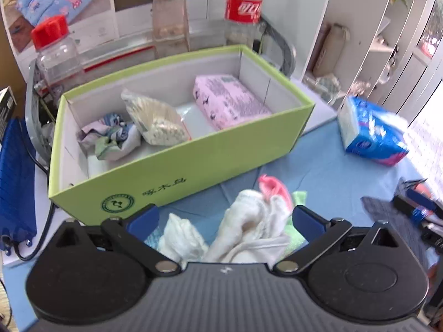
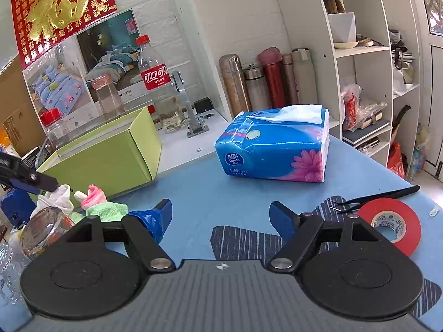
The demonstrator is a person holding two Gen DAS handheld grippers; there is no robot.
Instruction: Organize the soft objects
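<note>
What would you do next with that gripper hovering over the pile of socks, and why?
Probably lower the left gripper a little and close on the white socks. Its jaws stand open on either side of the pile, not pressing it, and the green box just behind already holds other soft things, with room left.

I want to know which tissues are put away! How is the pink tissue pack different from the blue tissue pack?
The pink tissue pack lies inside the green box; the blue tissue pack sits out on the blue tablecloth. The pink one looks sealed, while the blue one is open on top with white tissue sticking out. The blue one has a big pink flower; the pink one has small dark prints. Both are soft plastic-wrapped packs.
</note>
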